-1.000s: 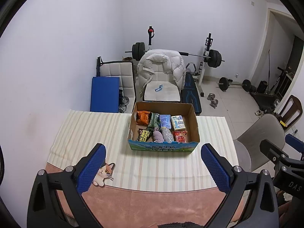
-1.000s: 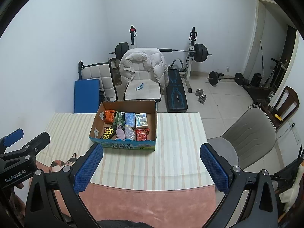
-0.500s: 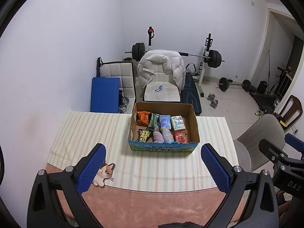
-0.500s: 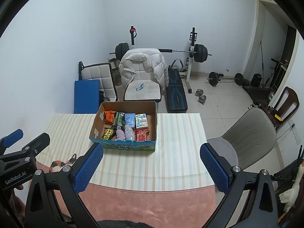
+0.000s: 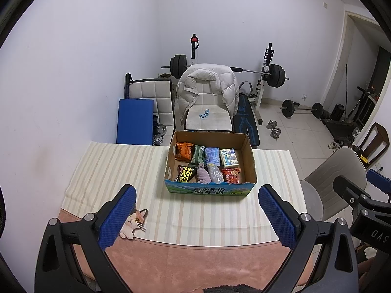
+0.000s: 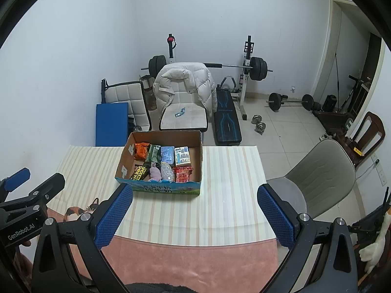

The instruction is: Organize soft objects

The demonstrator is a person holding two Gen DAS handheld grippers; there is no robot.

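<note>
A cardboard box stands on the striped tablecloth at the table's far middle. It holds several soft packets: an orange bag, a blue pack, a pink cloth and a red pack. My left gripper is open and empty, above the near table edge. My right gripper is open and empty, to the right of the left one. The left gripper also shows in the right wrist view.
A cat-shaped sticker lies on the table near the left finger. A grey chair stands at the table's right. A chair with a white jacket, a blue mat and weight equipment stand behind the table.
</note>
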